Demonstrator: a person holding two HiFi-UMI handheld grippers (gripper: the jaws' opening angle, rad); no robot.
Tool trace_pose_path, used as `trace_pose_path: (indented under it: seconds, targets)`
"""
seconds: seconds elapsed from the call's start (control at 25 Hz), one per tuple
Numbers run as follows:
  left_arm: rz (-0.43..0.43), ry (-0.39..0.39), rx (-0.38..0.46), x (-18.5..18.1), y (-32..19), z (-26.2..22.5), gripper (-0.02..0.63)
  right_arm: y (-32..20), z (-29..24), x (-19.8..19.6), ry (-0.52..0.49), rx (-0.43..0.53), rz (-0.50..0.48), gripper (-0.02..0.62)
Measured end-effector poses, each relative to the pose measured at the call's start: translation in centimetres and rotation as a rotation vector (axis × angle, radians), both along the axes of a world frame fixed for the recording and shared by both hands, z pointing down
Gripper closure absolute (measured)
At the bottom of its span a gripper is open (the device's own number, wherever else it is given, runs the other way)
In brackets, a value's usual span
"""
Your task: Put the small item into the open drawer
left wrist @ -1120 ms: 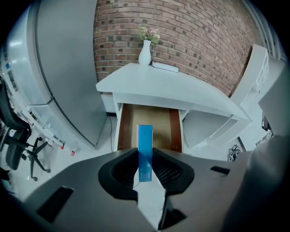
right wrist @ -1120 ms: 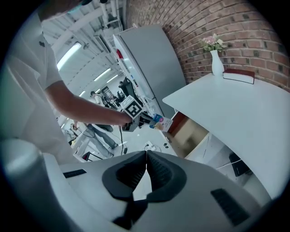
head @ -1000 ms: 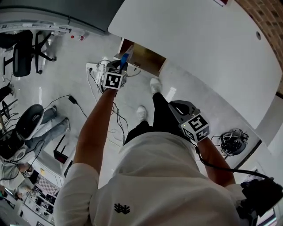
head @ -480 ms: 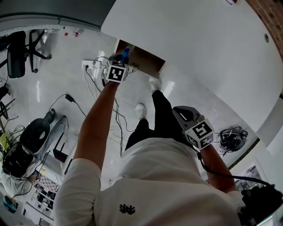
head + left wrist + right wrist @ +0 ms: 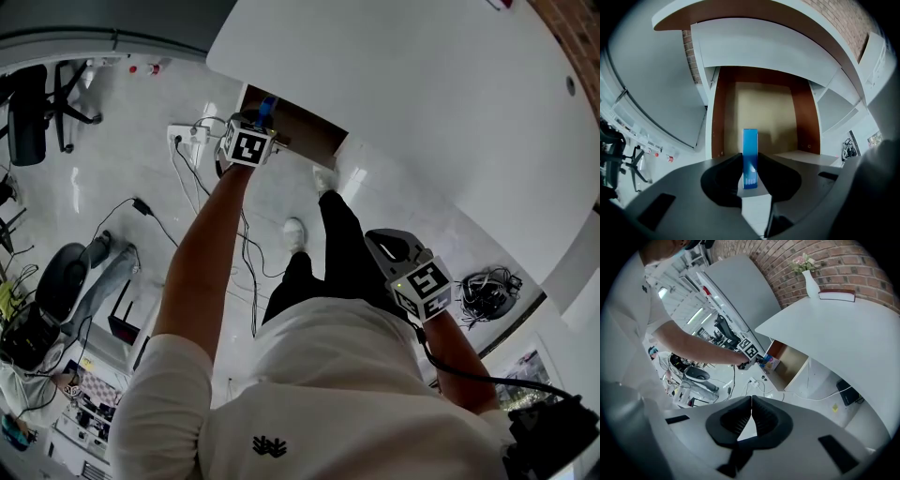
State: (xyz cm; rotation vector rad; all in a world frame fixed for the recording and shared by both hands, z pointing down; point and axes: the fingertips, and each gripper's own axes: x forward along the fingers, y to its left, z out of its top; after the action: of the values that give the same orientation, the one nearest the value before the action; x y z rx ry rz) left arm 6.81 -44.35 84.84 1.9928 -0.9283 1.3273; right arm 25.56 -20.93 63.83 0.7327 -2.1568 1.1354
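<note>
1. A glossy white floor (image 5: 122, 187) runs under a curved white table top (image 5: 422, 84). In the right gripper view a red brick wall (image 5: 843, 263) stands behind the table.
2. Under the table top's near edge the open drawer (image 5: 314, 127) juts out. It has brown walls and a tan bottom.
3. The left gripper (image 5: 261, 120) points steeply down over the drawer. Its 2 jaws stand narrow, with the pads against both sides of a small blue box (image 5: 750, 140), held upright. The box shows in front of the drawer's tan bottom; I cannot tell whether it touches it.
4. In the head view the left gripper's marker cube covers all but the top end of the box.
5. The right gripper (image 5: 751, 401) hangs at the person's right side, well apart from the drawer. Its jaws are pressed together with nothing between them.
6. On the table top a white vase (image 5: 809, 282) with flowers stands just beside a book (image 5: 836, 295).
7. On the floor a white power strip (image 5: 187, 134) lies near the drawer's left side, with cables trailing from it. A bundle of cables (image 5: 487, 292) lies under the table at the right, and an office chair (image 5: 37, 112) stands at the far left.
8. The person's 2 white shoes (image 5: 293, 232) stand just before the drawer.
</note>
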Motion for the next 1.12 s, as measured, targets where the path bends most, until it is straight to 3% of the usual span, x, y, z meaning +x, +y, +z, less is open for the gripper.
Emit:
trace_pose_path:
  seconds: [0.16, 0.44, 0.64, 0.96, 1.12]
  targets:
    - [-0.008, 0.002, -0.006, 0.8, 0.5, 0.5, 0.494, 0.7, 0.2, 1.3, -0.002, -0.002, 0.008, 0.565]
    - [-0.012, 0.002, -0.016, -0.2, 0.4, 1.1, 0.436, -0.4, 0.7, 0.3, -0.001, 0.001, 0.001, 0.566]
    - [-0.039, 0.031, -0.009, -2.0, 0.0, 0.4, 0.430, -1.9, 1.3, -1.5, -0.004, 0.008, -0.026, 0.566]
    - [-0.060, 0.103, 0.088, -5.3, 1.8, -5.3, 0.428, -2.5, -0.9, -5.7, -0.023, 0.051, -0.091, 0.566]
    - [-0.095, 0.155, 0.091, -6.8, 5.0, -9.0, 0.428, -1.1, -2.4, -7.4, -0.028, 0.094, -0.123, 0.566]
